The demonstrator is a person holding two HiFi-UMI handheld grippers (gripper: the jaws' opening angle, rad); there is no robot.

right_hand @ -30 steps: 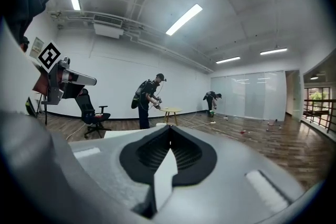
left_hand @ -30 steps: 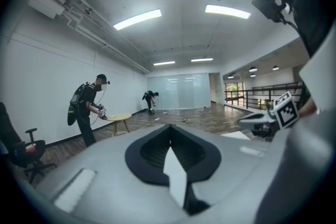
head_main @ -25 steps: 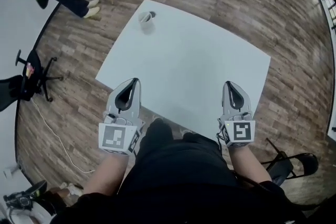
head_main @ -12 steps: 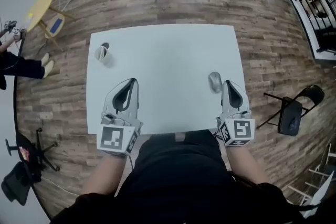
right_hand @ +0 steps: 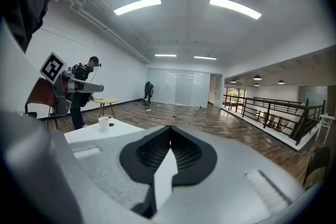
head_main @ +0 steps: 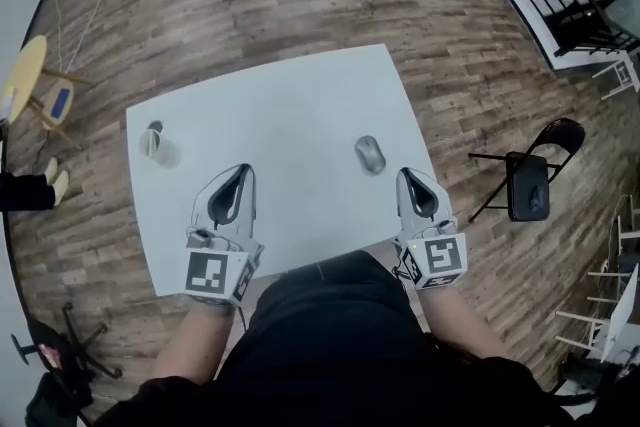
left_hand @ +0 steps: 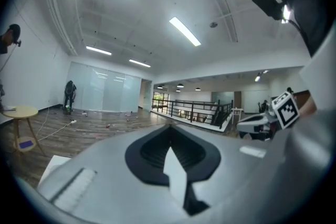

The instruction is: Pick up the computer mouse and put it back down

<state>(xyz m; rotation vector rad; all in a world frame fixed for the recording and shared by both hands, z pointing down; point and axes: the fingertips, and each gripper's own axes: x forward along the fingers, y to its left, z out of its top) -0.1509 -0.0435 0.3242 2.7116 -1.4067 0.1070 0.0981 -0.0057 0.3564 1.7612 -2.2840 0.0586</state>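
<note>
Shifted leftward since the earlier frame, the mouse [head_main: 370, 154] lies on the desk [head_main: 290, 105] at 11 o'clock of the right tongs [head_main: 409, 175]; these and the left tongs [head_main: 241, 171] are closed (both empty).

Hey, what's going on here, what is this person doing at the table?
A person is at a white table with a two-jaw gripper in each hand. The left gripper and the right gripper are both shut and empty, held over the table's near side. The computer mouse lies on the table just beyond the right gripper, untouched. A cup sits near the far left corner. The pickup is not yet done.
</note>
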